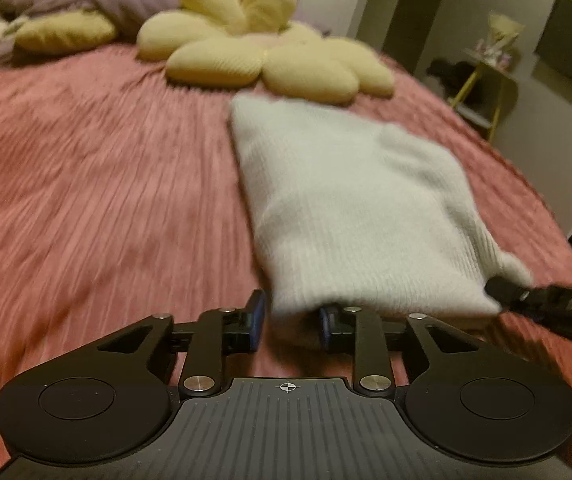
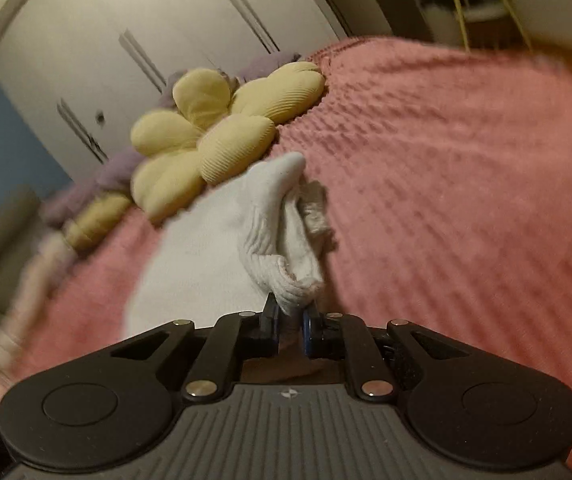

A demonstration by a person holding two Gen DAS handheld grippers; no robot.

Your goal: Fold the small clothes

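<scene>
A small white knitted garment (image 1: 350, 200) lies flat on the pink bedspread (image 1: 85, 184). Its near hem reaches my left gripper (image 1: 292, 320). The jaws stand apart, with the hem's left corner lying between and over the blue pads; no squeeze on the cloth shows. My right gripper (image 1: 496, 289) comes in from the right edge and pinches the hem's other corner. In the right wrist view, the right gripper (image 2: 290, 314) is shut on a bunched, ribbed corner of the white garment (image 2: 277, 248), which is lifted a little off the bed.
A yellow flower-shaped cushion (image 1: 261, 52) lies just beyond the garment. Purple pillows (image 1: 85, 0) are at the head of the bed. A yellow-legged side table (image 1: 486, 80) stands past the bed's right edge. White wardrobe doors (image 2: 145, 32) are behind.
</scene>
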